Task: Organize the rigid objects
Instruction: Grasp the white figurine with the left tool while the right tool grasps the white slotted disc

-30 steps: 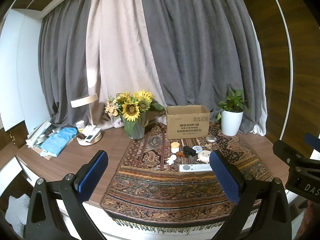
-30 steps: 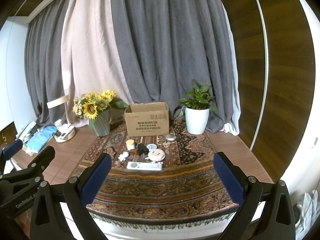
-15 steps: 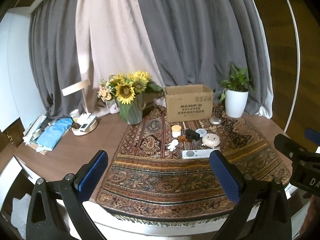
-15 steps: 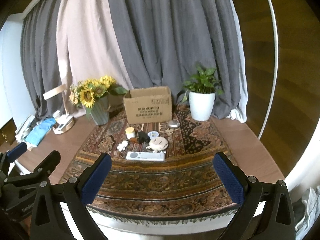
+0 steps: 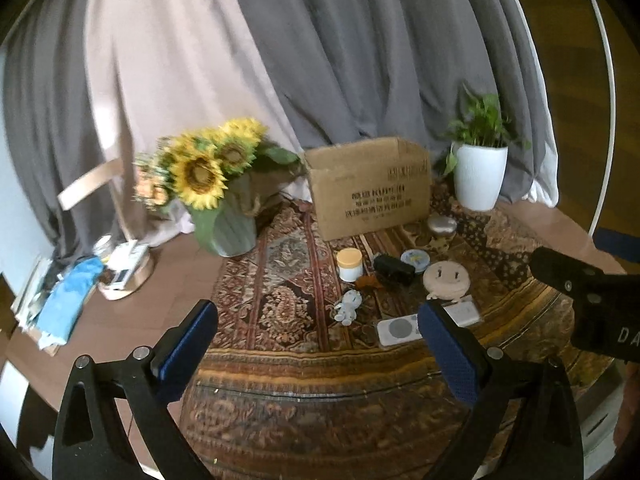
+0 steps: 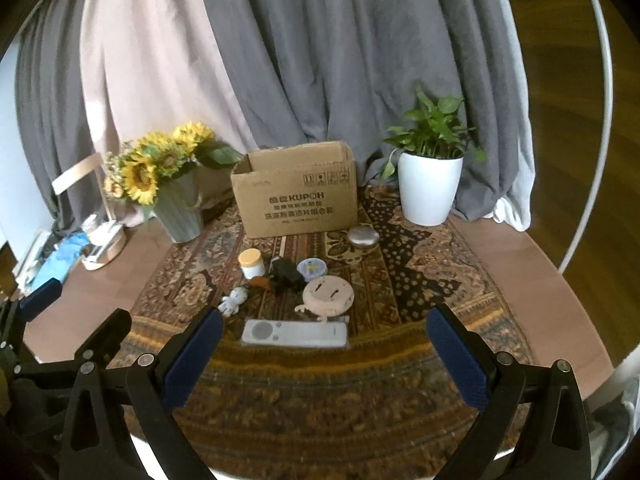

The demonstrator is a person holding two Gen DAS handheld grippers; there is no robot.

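An open cardboard box stands at the back of a patterned rug; it also shows in the left wrist view. In front of it lie a white remote, a round beige case, a black object, a yellow-lidded jar, a small round tin, a grey pebble-shaped object and a small white figurine. My right gripper is open and empty, just short of the remote. My left gripper is open and empty, above the rug's front.
A sunflower vase stands left of the box and a white potted plant right of it. A lamp base with clutter and a blue cloth sit at the far left. Grey curtains hang behind.
Both grippers have moved forward and tilted down toward the rug; the objects now appear larger and closer. Both stay open and empty.
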